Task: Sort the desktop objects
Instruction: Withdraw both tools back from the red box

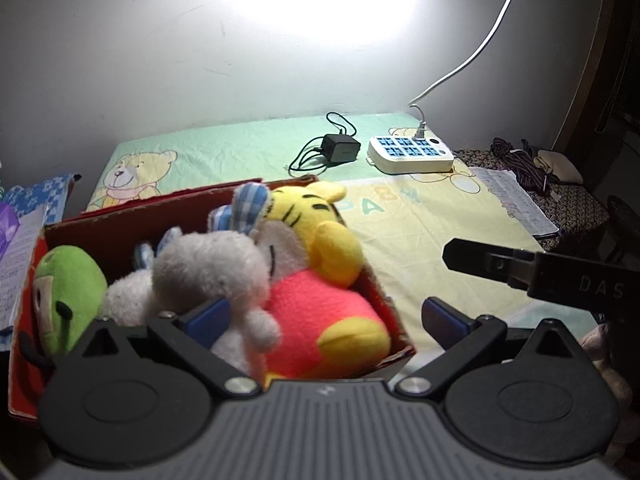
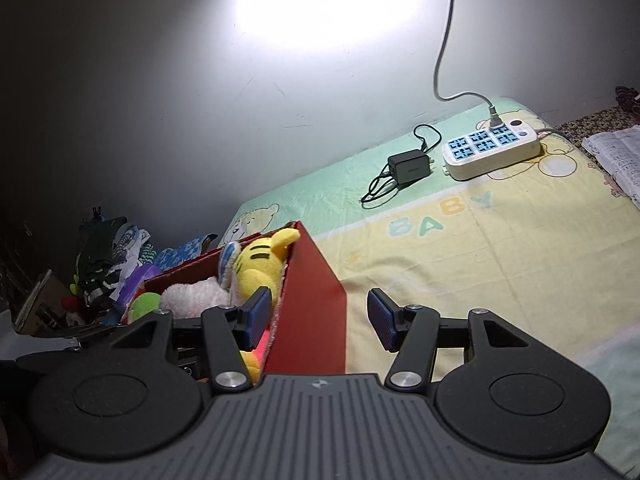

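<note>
A red cardboard box stands on the cartoon sheet and holds plush toys: a yellow tiger in a pink suit, a grey-white plush and a green plush. My left gripper hovers open over the box's near right corner, its left pad against the grey-white plush, nothing held. My right gripper is open, straddling the box's right wall, empty. A black part of the right gripper juts in at the right of the left wrist view.
A white power strip with a plugged white cable and a black charger with its cord lie near the wall. Papers lie right; clothes and clutter pile left of the box.
</note>
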The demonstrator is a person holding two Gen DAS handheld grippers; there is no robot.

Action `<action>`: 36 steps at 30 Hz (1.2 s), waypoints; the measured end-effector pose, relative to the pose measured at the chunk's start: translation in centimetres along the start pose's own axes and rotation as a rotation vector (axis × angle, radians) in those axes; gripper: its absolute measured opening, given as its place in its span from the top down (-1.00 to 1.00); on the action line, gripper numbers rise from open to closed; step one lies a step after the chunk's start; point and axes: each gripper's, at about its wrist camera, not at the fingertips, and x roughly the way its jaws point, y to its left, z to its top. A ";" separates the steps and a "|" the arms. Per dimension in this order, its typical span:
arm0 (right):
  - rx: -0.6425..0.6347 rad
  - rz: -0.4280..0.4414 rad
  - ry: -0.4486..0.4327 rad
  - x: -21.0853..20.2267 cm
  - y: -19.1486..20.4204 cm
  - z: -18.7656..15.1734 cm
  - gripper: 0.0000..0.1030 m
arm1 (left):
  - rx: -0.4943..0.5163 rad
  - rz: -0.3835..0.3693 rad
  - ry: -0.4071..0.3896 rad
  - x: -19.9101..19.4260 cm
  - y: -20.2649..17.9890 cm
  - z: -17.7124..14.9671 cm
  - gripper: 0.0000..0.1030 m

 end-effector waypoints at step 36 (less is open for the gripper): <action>-0.056 -0.171 0.241 -0.6 -11.2 -0.2 -0.20 | -0.063 0.234 0.297 8.6 -13.1 -2.6 -0.99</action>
